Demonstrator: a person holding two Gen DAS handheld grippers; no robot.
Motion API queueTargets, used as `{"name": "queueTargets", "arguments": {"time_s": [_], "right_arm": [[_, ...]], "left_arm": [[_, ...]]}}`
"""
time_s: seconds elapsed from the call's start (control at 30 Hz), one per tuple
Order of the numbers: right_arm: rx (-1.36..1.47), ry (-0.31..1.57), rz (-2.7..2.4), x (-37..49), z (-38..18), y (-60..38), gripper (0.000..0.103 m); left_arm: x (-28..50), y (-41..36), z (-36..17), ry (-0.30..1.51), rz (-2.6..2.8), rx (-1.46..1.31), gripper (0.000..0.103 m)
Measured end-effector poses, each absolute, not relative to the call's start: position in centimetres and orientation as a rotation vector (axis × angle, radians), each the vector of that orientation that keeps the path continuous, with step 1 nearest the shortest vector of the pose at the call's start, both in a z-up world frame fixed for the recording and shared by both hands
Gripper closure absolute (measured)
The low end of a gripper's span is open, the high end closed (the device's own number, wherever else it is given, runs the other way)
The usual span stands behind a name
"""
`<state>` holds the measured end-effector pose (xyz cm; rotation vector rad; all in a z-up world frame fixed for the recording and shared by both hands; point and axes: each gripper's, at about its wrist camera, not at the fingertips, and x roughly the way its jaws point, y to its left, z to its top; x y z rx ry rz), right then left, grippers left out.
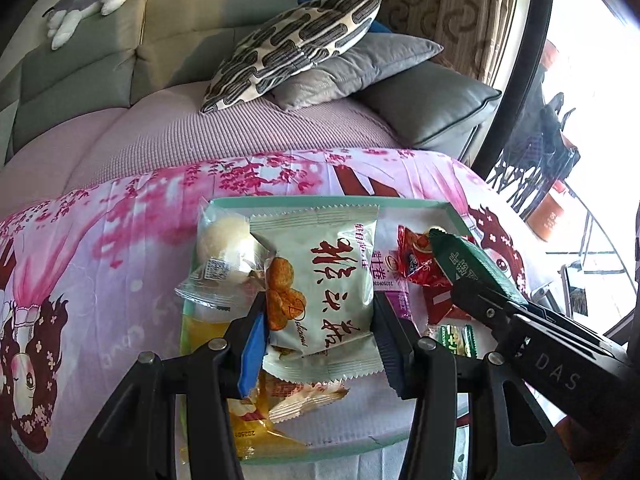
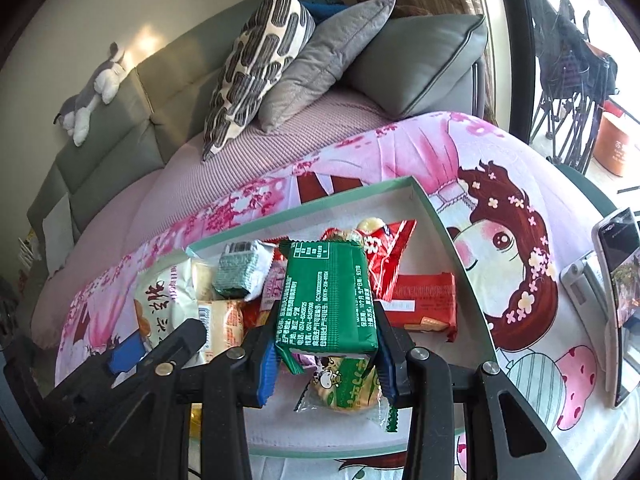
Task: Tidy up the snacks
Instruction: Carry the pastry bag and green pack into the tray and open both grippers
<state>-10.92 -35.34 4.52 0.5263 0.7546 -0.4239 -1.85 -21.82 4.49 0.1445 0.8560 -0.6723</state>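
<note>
A mint-green tray full of snacks lies on a pink cartoon-print cloth. My left gripper is shut on a pale green rice-cracker packet with red lettering, held just above the tray's snacks. My right gripper is shut on a dark green wafer packet, also over the tray. In the left wrist view the right gripper and its green packet hang at the tray's right side. The left gripper with the rice-cracker packet shows at the left of the right wrist view.
In the tray lie a red packet, a red candy wrapper, a round bun in clear wrap, yellow and green-white packets. A phone stands on the cloth at the right. Behind is a sofa with pillows.
</note>
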Motion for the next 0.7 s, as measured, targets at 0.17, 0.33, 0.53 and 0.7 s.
{"name": "queueTargets", "arguments": {"time_s": [0.17, 0.33, 0.53, 0.7], "right_arm": [[0.528, 0.797, -0.422, -10.5, 3.6, -35.5, 0.060], [0.530, 0.838, -0.429, -10.0, 2.7, -35.5, 0.060], [0.529, 0.861, -0.439, -9.8, 2.3, -35.5, 0.060], [0.522, 0.882, -0.447, -9.6, 2.1, -35.5, 0.058]], "left_arm": [[-1.6, -22.4, 3.7, 0.877, -0.662, 0.155, 0.051], [-1.3, -22.5, 2.9, 0.907, -0.654, 0.156, 0.051], [-1.1, -22.5, 2.8, 0.912, -0.651, 0.162, 0.049], [-1.0, -22.4, 2.7, 0.928, -0.645, 0.171, 0.047]]}}
